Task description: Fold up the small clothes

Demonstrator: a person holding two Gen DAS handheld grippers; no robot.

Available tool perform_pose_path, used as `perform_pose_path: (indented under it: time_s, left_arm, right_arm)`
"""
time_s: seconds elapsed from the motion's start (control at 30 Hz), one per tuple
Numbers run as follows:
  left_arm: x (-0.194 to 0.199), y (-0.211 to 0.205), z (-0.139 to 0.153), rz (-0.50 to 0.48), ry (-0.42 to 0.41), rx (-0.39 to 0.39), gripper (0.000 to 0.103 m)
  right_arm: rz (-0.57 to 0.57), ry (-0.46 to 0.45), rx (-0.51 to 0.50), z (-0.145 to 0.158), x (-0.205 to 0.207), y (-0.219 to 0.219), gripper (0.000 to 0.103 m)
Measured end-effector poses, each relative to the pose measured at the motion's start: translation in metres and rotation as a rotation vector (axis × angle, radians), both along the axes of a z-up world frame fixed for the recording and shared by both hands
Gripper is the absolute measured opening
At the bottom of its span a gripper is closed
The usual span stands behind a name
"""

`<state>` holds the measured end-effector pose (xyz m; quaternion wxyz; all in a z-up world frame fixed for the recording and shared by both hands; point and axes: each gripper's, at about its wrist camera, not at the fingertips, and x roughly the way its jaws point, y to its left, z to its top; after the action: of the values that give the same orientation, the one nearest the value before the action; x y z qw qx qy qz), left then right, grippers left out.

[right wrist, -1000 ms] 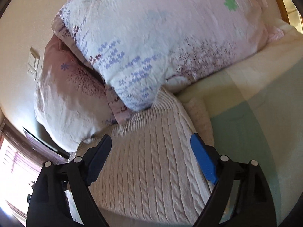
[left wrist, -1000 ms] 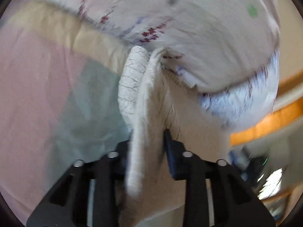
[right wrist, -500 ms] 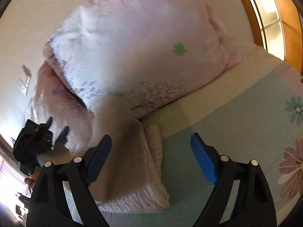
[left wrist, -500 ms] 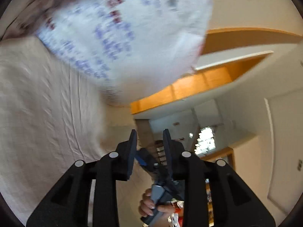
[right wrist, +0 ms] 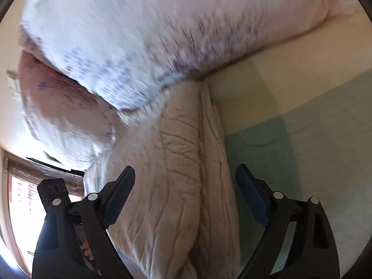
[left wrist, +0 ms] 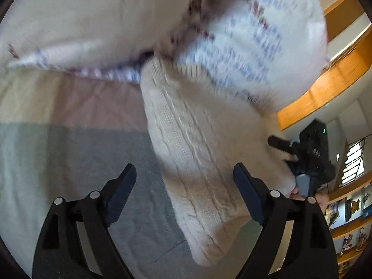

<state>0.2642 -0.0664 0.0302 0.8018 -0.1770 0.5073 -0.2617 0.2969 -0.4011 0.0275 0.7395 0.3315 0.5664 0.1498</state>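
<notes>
**Left wrist view: both grippers let go, folded knit lying against the pillows**

Left wrist view: the left gripper stands with its jaws spread wide and nothing between them. A second ago those same jaws were pinched on a bunched edge of the cream cable-knit sweater; now that cloth is released and lies as a thick folded bundle on the pastel patchwork bedsheet. The sweater's far end is tucked under the white pillow with purple and red floral print, touching it. To the right of the sweater, the right gripper is visible as a dark shape at the bundle's edge, with a wooden ledge behind it. The frame is blurred, so the camera is plainly moving.

Right wrist view: the right gripper is likewise spread apart and grasps nothing, hovering over the near end of the sweater. The sweater lies doubled, its long folded edge running away toward the floral pillow and meeting it. A second, pinker pillow sits left of the sweater. The bedsheet lies bare on the sweater's right.

Since the left tool has dropped its hold and the garment rests doubled over, I would judge this fold finished, with perhaps only a tidy press or a further fold left.
</notes>
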Motion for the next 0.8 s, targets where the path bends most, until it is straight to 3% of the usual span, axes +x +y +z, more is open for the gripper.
perform_pose_path:
  time_s: [0.13, 0.17, 0.2, 0.3, 0.4, 0.5, 0.53, 0.6, 0.67, 0.73, 0.8]
  left_arm:
    - [0.009, -0.021, -0.01, -0.002, -0.005, -0.009, 0.087]
    - [0.012, -0.026, -0.01, -0.005, -0.013, -0.029, 0.085]
    - [0.015, -0.034, -0.009, -0.001, -0.02, -0.037, 0.076]
    - [0.016, -0.028, -0.007, -0.001, -0.024, -0.087, 0.043]
    - [0.001, 0.001, 0.015, -0.057, -0.072, -0.135, 0.038]
    - [-0.017, 0.04, 0.035, -0.031, -0.151, -0.12, 0.039]
    - [-0.02, 0.056, 0.038, -0.003, -0.171, -0.088, 0.042]
    - [-0.021, 0.068, 0.036, 0.054, -0.195, 0.021, 0.05]
    - [-0.029, 0.083, 0.038, 0.136, -0.225, 0.125, 0.054]
    - [-0.044, 0.095, 0.047, 0.151, -0.281, 0.117, 0.07]
    - [-0.061, 0.103, 0.058, 0.179, -0.345, 0.139, 0.076]
  right_arm:
    - [0.019, -0.033, -0.017, 0.001, -0.009, 0.003, 0.092]
    - [0.02, -0.039, -0.014, 0.0, -0.011, 0.004, 0.085]
    - [0.034, -0.039, 0.025, -0.004, -0.014, 0.007, 0.053]
    - [0.02, -0.07, 0.091, -0.002, -0.027, 0.014, 0.039]
    - [0.09, -0.137, 0.168, 0.016, -0.044, 0.038, 0.035]
    - [0.191, -0.17, 0.167, 0.022, -0.058, 0.085, 0.035]
    - [0.228, -0.169, 0.146, 0.02, -0.06, 0.104, 0.036]
    - [0.294, -0.13, 0.048, 0.011, -0.058, 0.134, 0.048]
    - [0.248, -0.144, -0.005, 0.013, -0.059, 0.135, 0.061]
    - [0.14, -0.236, -0.007, 0.029, -0.064, 0.117, 0.069]
    - [0.084, -0.263, 0.035, 0.035, -0.064, 0.109, 0.074]
